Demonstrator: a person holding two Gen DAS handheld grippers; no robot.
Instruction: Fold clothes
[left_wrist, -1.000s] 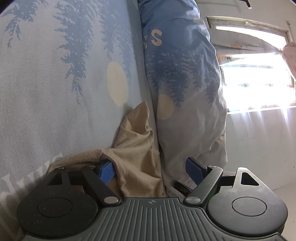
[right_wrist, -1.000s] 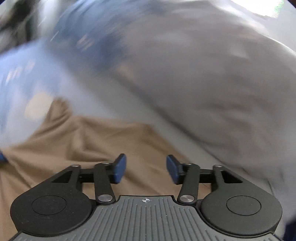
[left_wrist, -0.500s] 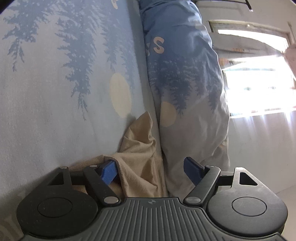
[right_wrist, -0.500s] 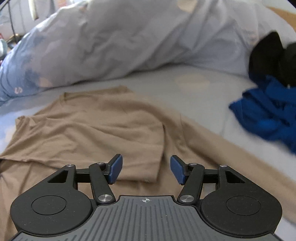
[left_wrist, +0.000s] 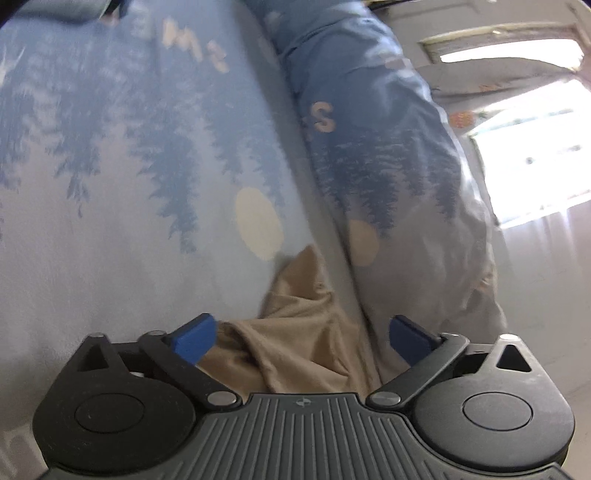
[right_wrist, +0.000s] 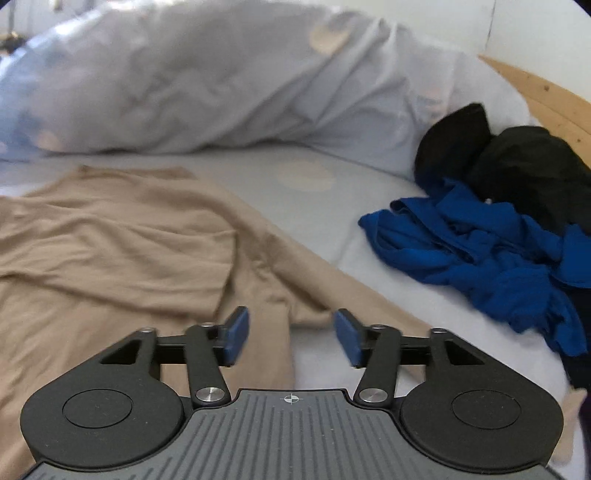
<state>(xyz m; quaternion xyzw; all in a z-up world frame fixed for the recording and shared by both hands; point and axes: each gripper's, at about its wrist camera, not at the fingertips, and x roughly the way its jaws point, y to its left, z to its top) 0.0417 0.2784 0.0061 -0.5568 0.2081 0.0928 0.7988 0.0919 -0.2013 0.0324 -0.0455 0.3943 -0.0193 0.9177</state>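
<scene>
A tan long-sleeved shirt (right_wrist: 110, 243) lies spread on the pale blue bedsheet (right_wrist: 306, 206), one sleeve running toward the lower right. My right gripper (right_wrist: 291, 336) hovers open just above that sleeve and holds nothing. In the left wrist view a bunched corner of the tan shirt (left_wrist: 295, 306) lies on the tree-print sheet (left_wrist: 110, 221) beside the duvet. My left gripper (left_wrist: 301, 338) is above it with its jaws opening wide. The cloth sits between the blue pads (left_wrist: 195, 338), but they do not press on it.
A rumpled duvet (right_wrist: 221, 92) runs along the far side of the bed. A crumpled blue garment (right_wrist: 480, 251) and black clothes (right_wrist: 517, 166) are piled at the right, by a wooden headboard (right_wrist: 546, 96). A bright window (left_wrist: 535, 166) is beyond the duvet.
The left jaws have spread wider and let go of the tan fold, and the gripper has risen. The right gripper swept across the bed to the shirt's sleeve, bringing the blue pile into view.
</scene>
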